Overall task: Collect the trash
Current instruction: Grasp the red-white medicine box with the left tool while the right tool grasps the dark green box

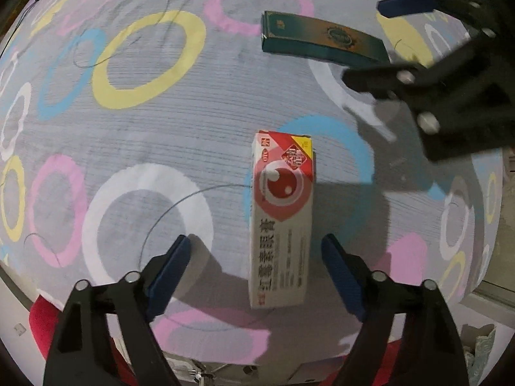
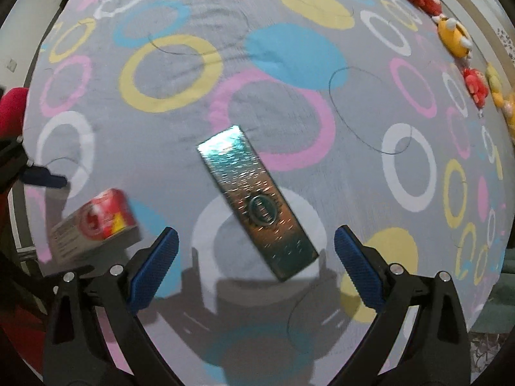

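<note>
red-white carton [image 1: 281,222]: Chinese print | green box [image 1: 322,40]: gold emblem, unreadable

Your right gripper [image 2: 256,251] hangs open over the green box [image 2: 257,202] — red box [image 2: 96,225] lies off left.

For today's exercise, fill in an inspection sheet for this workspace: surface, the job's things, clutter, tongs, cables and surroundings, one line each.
Surface: grey cloth printed with coloured rings, lying flat.
Job's things: red and white carton and dark green box, both lying flat on the cloth, apart from each other.
Clutter: row of plush toys along the cloth's far edge.
Tongs: left tongs open, with the near end of the carton between the pads; right tongs open over the green box; neither grips.
Cables: nothing seen.
Surroundings: something red at the cloth's near edge; the rest is too dim to tell.
</note>
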`<state>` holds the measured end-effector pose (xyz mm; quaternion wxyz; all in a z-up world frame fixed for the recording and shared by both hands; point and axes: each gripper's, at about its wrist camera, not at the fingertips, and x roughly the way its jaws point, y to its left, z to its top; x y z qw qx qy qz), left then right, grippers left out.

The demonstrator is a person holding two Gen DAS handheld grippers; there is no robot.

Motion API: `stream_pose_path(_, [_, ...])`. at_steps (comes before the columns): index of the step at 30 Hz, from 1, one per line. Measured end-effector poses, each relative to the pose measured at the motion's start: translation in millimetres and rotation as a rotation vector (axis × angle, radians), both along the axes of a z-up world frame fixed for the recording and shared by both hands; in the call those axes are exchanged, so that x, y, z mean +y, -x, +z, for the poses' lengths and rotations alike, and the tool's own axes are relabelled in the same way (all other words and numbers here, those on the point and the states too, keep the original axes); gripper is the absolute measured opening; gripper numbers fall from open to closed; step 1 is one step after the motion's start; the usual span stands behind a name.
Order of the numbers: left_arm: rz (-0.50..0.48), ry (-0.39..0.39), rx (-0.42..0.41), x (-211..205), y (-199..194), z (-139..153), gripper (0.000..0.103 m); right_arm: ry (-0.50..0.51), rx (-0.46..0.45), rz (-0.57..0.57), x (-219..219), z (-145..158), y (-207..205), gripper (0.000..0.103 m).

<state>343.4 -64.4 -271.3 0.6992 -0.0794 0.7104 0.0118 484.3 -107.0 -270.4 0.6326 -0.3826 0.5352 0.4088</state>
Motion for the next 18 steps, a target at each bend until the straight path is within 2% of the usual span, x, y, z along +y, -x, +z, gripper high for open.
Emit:
stream_pose_path(3, [0.003,-0.02,-0.019,-3,-3,-3,0.079,0.007,0.013,-0.003,1,-12,-10,0.095])
stream_pose_path(4, [0.004,-0.025,-0.027,-5,-2,-3,0.077,0.008,0.02,-0.001,1,-15,-13,0.092])
stream_pose_path(5, [0.002,-0.035,-0.034,-7,-2,-3,0.075,0.01,0.025,-0.002,2,-18,-17,0.088])
stream_pose_path(7, [-0.005,-0.057,-0.033,-9,-4,-4,0.07,0.015,0.047,-0.007,2,-23,-21,0.067])
stream_pose_path(9, [-0.003,-0.068,-0.041,-9,-4,-3,0.066,0.022,0.068,-0.009,1,-30,-25,0.061])
stream_pose_path(11, [0.002,-0.073,-0.051,-9,-7,-3,0.06,0.011,0.058,-0.011,-1,-31,-23,0.059])
stream_pose_path(13, [0.005,-0.072,-0.06,-7,-7,0,0.049,-0.003,0.075,-0.024,-4,-30,-22,0.049])
stream_pose_path(16, [0.002,-0.057,-0.067,-12,-14,3,0.036,-0.01,0.063,-0.043,-7,-29,-16,0.042])
stream_pose_path(18, [0.002,-0.038,-0.071,-9,-14,5,0.033,-0.008,0.038,-0.058,-7,-28,-9,0.039])
